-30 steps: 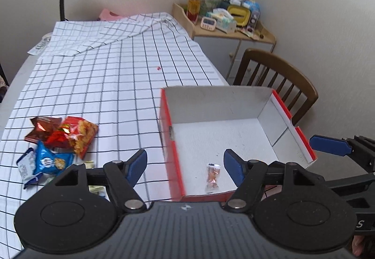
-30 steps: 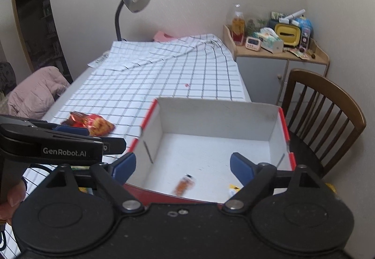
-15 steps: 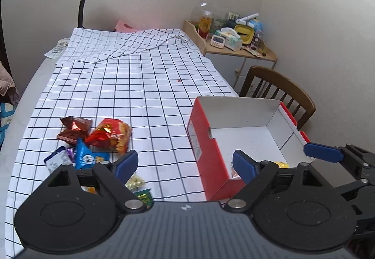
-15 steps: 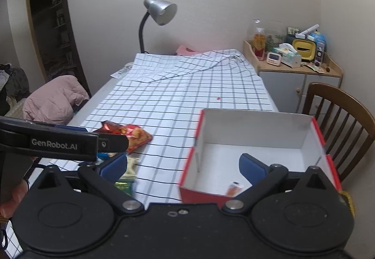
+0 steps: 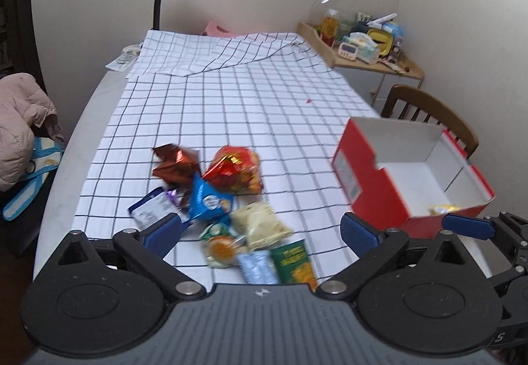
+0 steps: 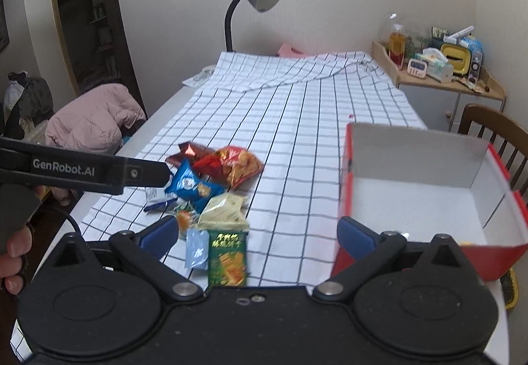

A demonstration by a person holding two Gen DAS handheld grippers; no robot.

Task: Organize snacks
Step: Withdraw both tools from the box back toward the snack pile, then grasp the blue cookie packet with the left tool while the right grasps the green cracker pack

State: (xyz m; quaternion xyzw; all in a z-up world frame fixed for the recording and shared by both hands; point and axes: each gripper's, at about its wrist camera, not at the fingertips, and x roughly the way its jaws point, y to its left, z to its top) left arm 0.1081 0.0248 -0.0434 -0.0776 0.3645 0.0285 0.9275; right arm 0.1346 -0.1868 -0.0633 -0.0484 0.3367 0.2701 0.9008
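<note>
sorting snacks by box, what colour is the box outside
Red outside, white inside; the box shows best in the left wrist view.

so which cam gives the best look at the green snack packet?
Right wrist. The green snack packet lies nearly whole and centred between the open fingers, its print visible. In the left wrist view the same packet sits at the bottom edge, blurred, its lower end cut off by the gripper body.
</note>
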